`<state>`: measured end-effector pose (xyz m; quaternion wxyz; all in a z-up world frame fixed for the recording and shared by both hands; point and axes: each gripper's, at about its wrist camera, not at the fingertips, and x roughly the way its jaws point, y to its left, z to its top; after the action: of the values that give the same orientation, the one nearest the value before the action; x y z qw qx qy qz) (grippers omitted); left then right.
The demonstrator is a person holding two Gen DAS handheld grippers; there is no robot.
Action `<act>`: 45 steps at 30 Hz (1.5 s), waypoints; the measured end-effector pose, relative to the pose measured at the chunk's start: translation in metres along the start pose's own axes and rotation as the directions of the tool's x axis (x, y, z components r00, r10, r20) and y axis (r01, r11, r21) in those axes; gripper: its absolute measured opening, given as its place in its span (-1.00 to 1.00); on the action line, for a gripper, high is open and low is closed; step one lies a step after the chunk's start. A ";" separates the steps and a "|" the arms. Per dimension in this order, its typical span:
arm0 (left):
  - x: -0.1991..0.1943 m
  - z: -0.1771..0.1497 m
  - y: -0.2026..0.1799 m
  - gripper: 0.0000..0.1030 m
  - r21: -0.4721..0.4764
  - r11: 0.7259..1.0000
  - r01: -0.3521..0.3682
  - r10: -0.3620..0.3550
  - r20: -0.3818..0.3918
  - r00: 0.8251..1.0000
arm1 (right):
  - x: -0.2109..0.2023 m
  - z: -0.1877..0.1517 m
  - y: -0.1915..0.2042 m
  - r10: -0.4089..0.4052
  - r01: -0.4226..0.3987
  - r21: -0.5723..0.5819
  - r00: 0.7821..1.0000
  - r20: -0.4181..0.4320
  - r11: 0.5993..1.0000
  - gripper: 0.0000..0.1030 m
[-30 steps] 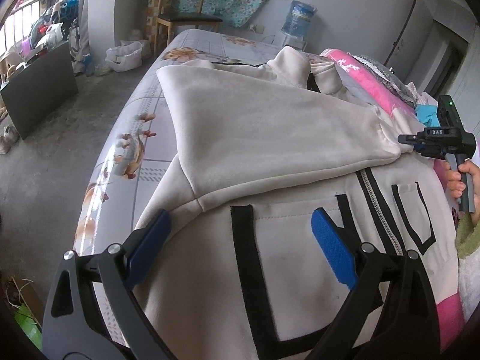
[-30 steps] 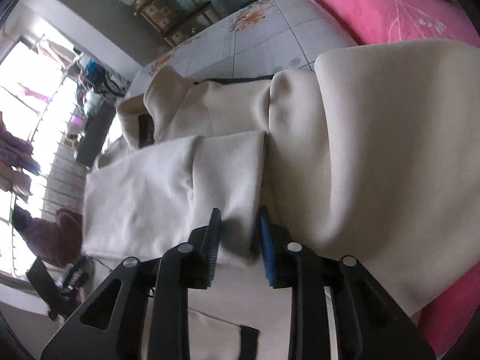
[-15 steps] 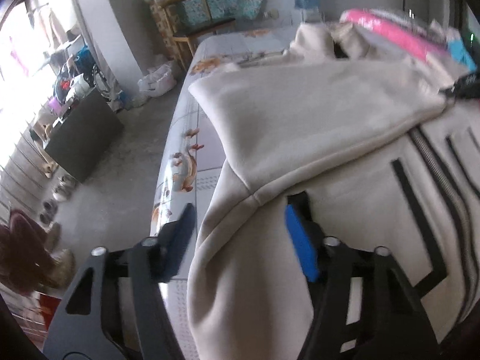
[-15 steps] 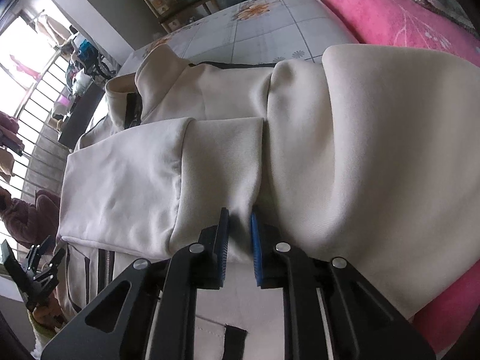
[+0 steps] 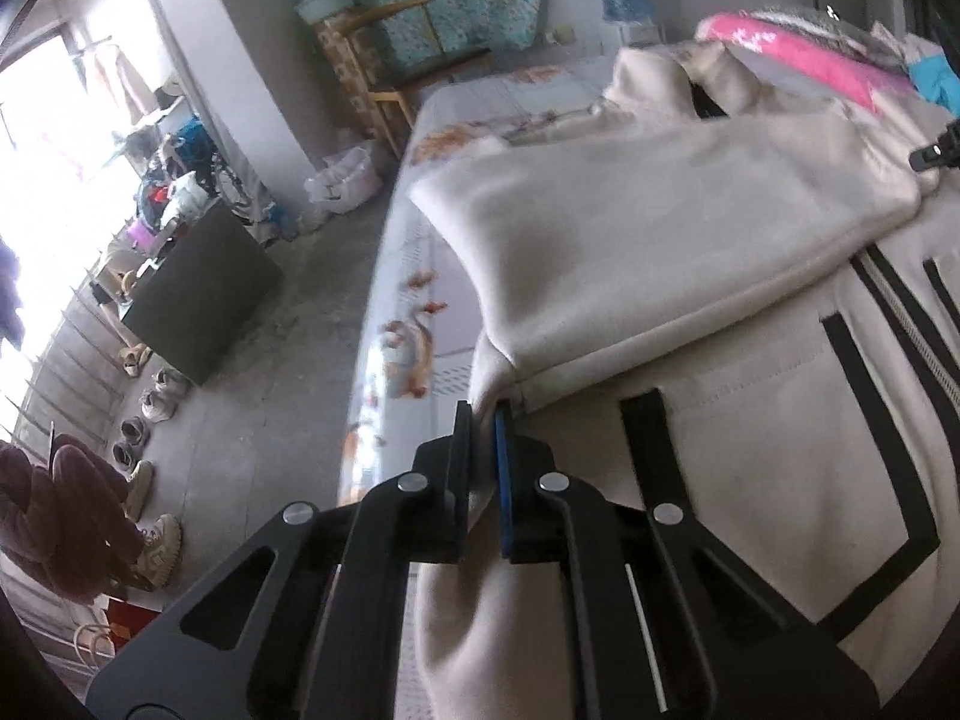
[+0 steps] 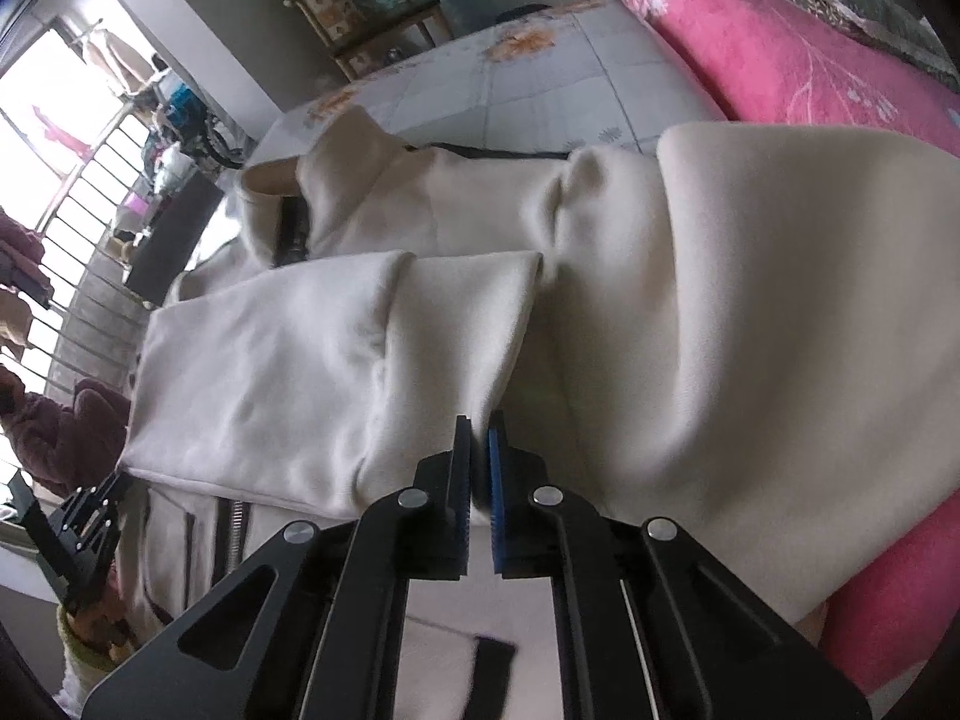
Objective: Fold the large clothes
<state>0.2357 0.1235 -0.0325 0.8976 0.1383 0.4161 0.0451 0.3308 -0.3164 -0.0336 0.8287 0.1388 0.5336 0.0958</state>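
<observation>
Left gripper (image 5: pixel 483 420) just clamped cream fleece zip jacket (image 5: pixel 690 276) side edge, lower centre; right gripper (image 6: pixel 478 429) pinching sleeve cuff (image 6: pixel 462 360). Lift both evenly, keep the fold straight.

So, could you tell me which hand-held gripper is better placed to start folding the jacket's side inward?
Left, probably: the left hand-held gripper is shut on the jacket at its outer edge beside the bed sheet. The right hand-held gripper pinches a sleeve cuff mid-garment.

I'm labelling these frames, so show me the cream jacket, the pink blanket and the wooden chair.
cream jacket (image 5: pixel 750 432): left wrist view, front panel beside the black trim.
pink blanket (image 6: pixel 780 54): right wrist view, its patterned top surface.
wooden chair (image 5: pixel 390 90): left wrist view, front leg.
</observation>
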 end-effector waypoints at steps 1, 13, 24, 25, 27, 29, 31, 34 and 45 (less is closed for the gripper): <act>-0.001 0.000 0.003 -0.87 -0.011 1.000 0.002 -0.002 0.003 1.000 | -0.002 -0.001 0.003 0.006 -0.006 -0.003 1.000 -0.002 1.000 -0.89; 0.010 -0.002 0.008 -0.87 -0.050 0.998 0.028 -0.030 -0.036 0.999 | 0.002 -0.016 -0.009 0.013 -0.012 0.038 1.000 -0.023 0.999 -0.90; -0.010 -0.003 0.028 -0.50 -0.123 0.983 0.136 -0.139 -0.021 0.990 | -0.022 -0.015 0.013 -0.141 0.143 -0.064 0.989 0.036 0.988 -0.41; -0.017 -0.002 0.034 -0.45 -0.145 0.977 0.159 -0.161 -0.006 0.987 | -0.029 -0.014 0.021 -0.129 0.133 -0.087 0.990 0.054 0.987 -0.33; -0.026 0.000 0.040 -0.36 -0.167 0.968 0.187 -0.186 0.019 0.982 | -0.033 -0.013 0.035 -0.096 0.104 -0.130 0.993 0.071 0.986 -0.28; -0.033 0.004 0.043 -0.28 -0.185 0.961 0.204 -0.200 0.037 0.979 | -0.026 -0.015 0.052 -0.073 0.085 -0.191 0.995 0.072 0.978 -0.21; -0.039 0.008 0.044 -0.20 -0.201 0.952 0.230 -0.224 0.050 0.973 | -0.014 -0.017 0.063 -0.079 0.093 -0.237 0.995 0.068 0.967 -0.20; -0.046 0.018 0.048 -0.11 -0.238 0.928 0.286 -0.277 0.072 0.958 | 0.013 -0.024 0.073 -0.105 0.110 -0.293 0.994 0.030 0.950 -0.19; 0.006 0.096 0.039 0.10 -0.276 0.872 0.405 -0.400 0.077 0.913 | 0.016 -0.017 0.088 -0.141 0.156 -0.332 0.988 0.070 0.930 -0.04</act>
<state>0.3138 0.1424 0.0329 0.9014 -0.0818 0.4168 -0.0841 0.3210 -0.2268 -0.0247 0.8569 -0.0435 0.4995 0.1194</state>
